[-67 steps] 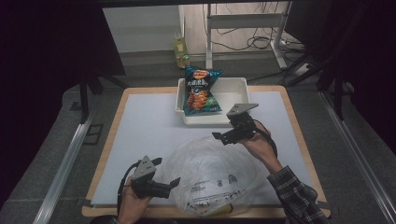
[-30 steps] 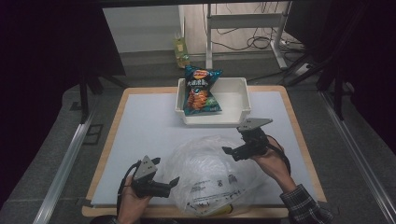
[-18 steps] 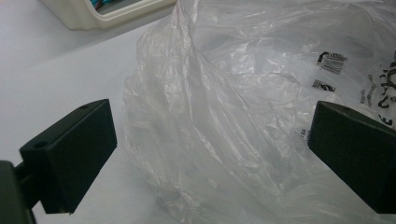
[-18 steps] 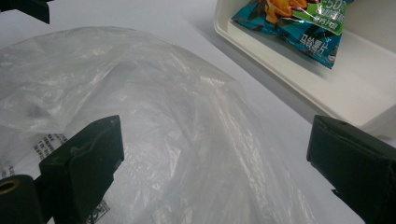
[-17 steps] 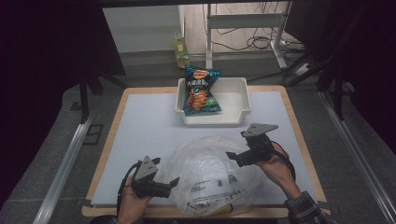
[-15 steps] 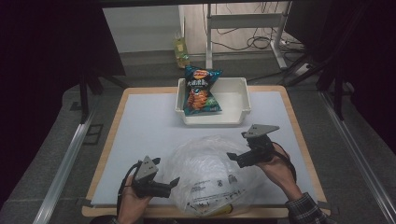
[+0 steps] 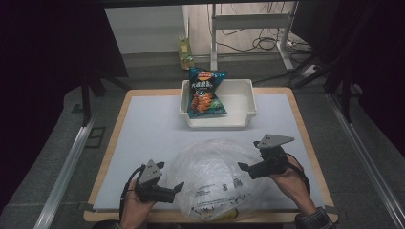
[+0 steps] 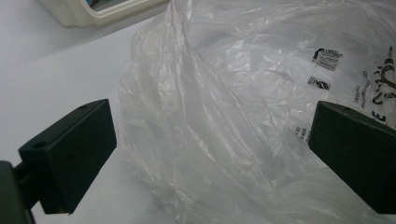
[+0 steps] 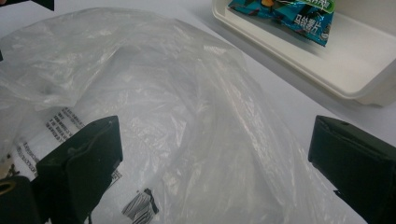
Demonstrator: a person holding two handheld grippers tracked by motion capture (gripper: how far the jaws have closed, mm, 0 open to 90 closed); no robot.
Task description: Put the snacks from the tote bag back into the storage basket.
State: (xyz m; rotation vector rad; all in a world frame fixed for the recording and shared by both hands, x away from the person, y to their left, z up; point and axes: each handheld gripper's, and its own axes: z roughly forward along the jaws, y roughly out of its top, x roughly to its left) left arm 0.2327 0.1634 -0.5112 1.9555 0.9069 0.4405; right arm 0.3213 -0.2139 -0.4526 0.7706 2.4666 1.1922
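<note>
Plastic bag (image 7: 215,179), clear and crumpled with black print on it, lies heaped at the near middle of the counter (image 7: 153,129), reaching to the near edge. The left gripper (image 7: 179,187) sits at about 8 o'clock from the bag's middle, its tips at the bag's left fringe; in the left gripper view the jaws stand wide apart with the bag's wrinkled film (image 8: 224,107) between and beyond them, nothing clamped. The right gripper (image 7: 241,167) sits at about 2 o'clock from the bag's middle, tips against the bag's right flank; in the right gripper view its jaws are likewise spread wide, the film (image 9: 187,121) lying between them, unheld.

The counter is a pale sheet on a wooden board. At 12 o'clock from the bag, well apart, stands a white plastic tub (image 7: 241,119) with a teal chip packet (image 7: 205,95) leaning in its left part, top poking over the far rim. Beyond the counter lies grey floor with a small yellowish bottle (image 7: 186,50), desk legs and cables; dark curtains hang on both sides.

Bare counter lies open at 9 to 11 o'clock of the bag and in the strip between bag and tub; the right hand (image 7: 291,179) is near the right edge.
</note>
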